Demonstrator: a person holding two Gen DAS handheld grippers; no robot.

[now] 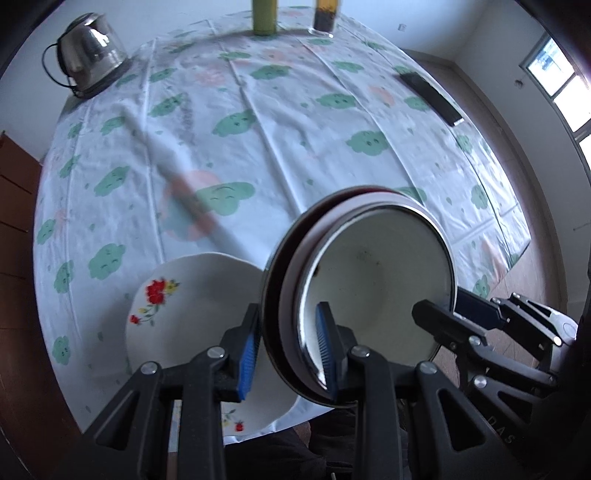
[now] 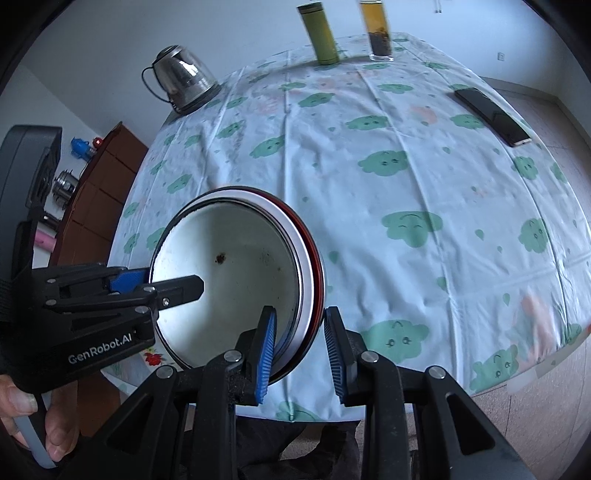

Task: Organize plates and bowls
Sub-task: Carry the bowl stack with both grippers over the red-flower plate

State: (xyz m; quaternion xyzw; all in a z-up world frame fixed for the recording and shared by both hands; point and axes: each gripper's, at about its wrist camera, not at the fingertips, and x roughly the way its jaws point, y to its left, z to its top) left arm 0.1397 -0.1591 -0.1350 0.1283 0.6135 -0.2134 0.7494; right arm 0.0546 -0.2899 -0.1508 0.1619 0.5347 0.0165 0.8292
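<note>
A stack of nested bowls (image 1: 376,266), a white enamel bowl with a dark rim inside red and white ones, hangs tilted above the table's near edge. My left gripper (image 1: 288,349) is shut on its left rim, one blue pad inside and one outside. My right gripper (image 2: 301,354) is shut on the opposite rim of the same bowl stack (image 2: 229,266). Each gripper shows in the other's view: the right gripper (image 1: 439,304) and the left gripper (image 2: 173,281). A white plate with red flowers (image 1: 192,314) lies on the table below the stack.
The table wears a cloud-print cloth (image 1: 295,122). A steel kettle (image 2: 184,79) stands at the far left, a green flask (image 2: 321,33) and a glass of tea (image 2: 378,31) at the far edge, a dark phone (image 2: 491,116) at the right. A brown cabinet (image 2: 96,192) stands to the left.
</note>
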